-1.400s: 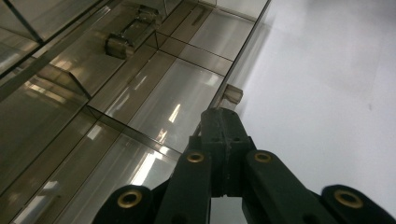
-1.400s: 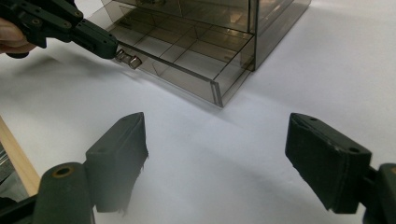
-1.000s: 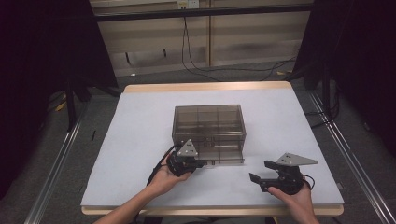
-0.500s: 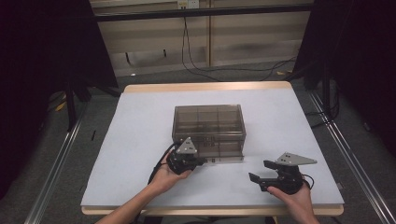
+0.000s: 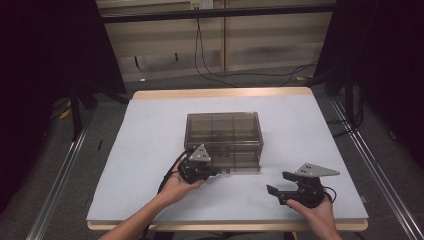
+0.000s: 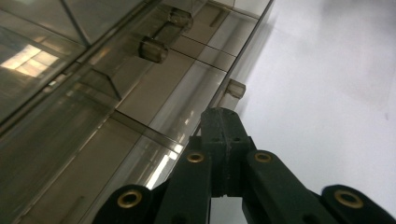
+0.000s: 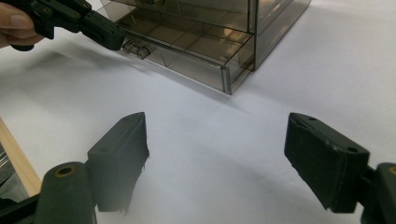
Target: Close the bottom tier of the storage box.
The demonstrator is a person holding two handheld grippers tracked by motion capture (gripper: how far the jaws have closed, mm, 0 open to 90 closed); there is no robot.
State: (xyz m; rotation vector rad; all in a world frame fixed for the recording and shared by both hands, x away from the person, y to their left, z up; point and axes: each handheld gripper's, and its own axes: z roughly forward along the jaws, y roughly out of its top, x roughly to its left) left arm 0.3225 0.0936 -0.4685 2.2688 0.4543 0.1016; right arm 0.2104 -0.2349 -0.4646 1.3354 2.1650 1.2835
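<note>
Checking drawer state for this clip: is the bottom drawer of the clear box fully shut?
No, the bottom drawer juts out from the clear box front, with the left claw at its knob.

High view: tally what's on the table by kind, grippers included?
Smoky clear drawer cabinet: 1
Black handheld grippers: 2, the left gripper and the right gripper
Total: 3

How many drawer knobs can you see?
3: near knob beside the left gripper tip; middle knob and far knob farther along the cabinet front; others may be hidden.
</note>
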